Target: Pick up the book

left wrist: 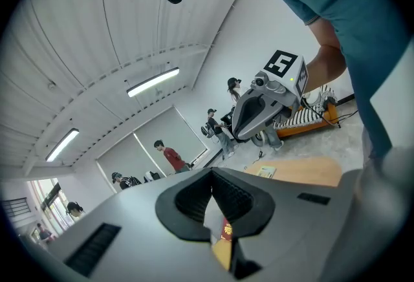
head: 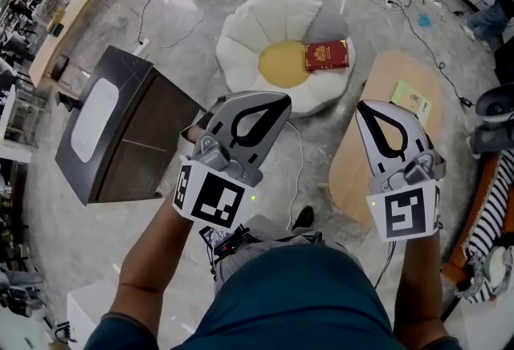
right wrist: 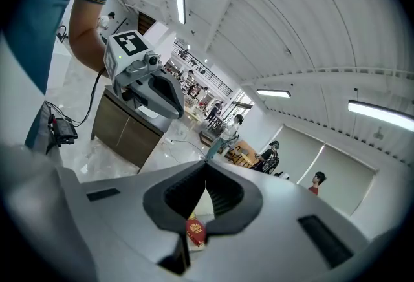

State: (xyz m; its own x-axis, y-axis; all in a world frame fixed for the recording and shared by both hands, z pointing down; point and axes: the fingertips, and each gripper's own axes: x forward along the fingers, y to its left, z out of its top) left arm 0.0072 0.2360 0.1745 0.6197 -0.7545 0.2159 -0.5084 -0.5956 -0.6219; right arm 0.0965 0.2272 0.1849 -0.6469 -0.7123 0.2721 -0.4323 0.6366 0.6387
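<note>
Book visibility is patchy from your gripper cams: in the left gripper view only a red sliver of the book [left wrist: 226, 230] peeks past the closed jaws, with a bit of yellow under it. The right gripper view gives you one corner of the red cover [right wrist: 195, 233] with gold print too small to read. The head view shows it whole. It's one red book [head: 327, 54] lying flat on the flower-shaped cushion [head: 249, 43] on the floor, overlapping the right edge of the cushion's yellow centre and well ahead of both grippers.

Your left gripper [head: 269, 107] has its jaws pressed fully together with nothing between them. Same for your right gripper [head: 371, 109], closed and empty.

Count-wise you've got one book, one cushion and two grippers. There's also one low wooden counter [head: 377, 148] on the right, carrying a single pale green booklet [head: 411, 99], and one dark cabinet [head: 128, 132] on the left.

The striped thing [head: 491, 216] at the right edge is cut off, so I can't tell what it is. People along the top edge show only as legs.
</note>
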